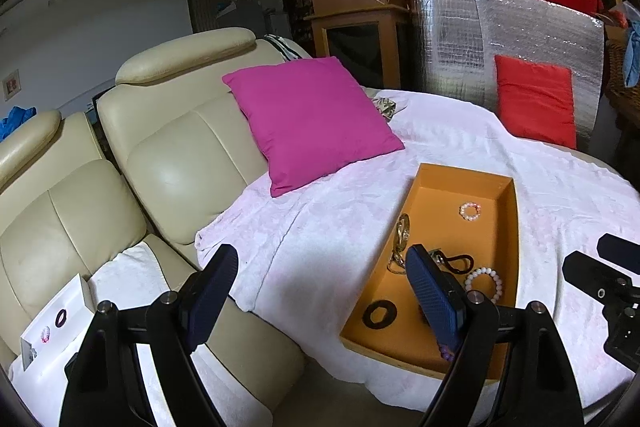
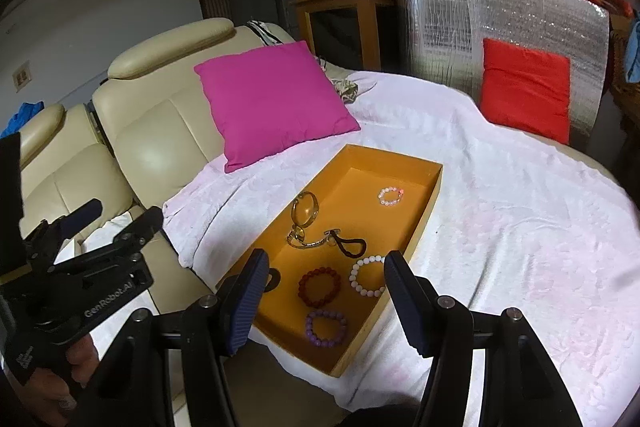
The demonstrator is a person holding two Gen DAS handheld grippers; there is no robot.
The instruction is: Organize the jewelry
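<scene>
An orange tray (image 2: 425, 223) lies on a white blanket. In it are a small pink bead bracelet (image 2: 391, 195), a gold bangle with chain (image 2: 305, 217), a black cord loop (image 2: 353, 246), a white bead bracelet (image 2: 368, 277), a dark red one (image 2: 319, 287) and a purple one (image 2: 326, 327). A black ring (image 1: 380, 314) lies near the tray's left wall. My right gripper (image 2: 328, 259) hovers open over the tray's near end, holding nothing. My left gripper (image 1: 320, 255) is open and empty beside the tray (image 1: 515, 227). A white box (image 1: 52, 323) on the sofa seat holds a dark ring (image 1: 61, 317).
A beige leather sofa (image 1: 168, 155) stands left of the blanket (image 2: 520, 227). A magenta cushion (image 2: 272, 99) leans behind the tray, and a red cushion (image 2: 524, 91) rests against a silver foil panel (image 2: 520, 15). A hand (image 2: 76, 359) holds the left gripper's handle.
</scene>
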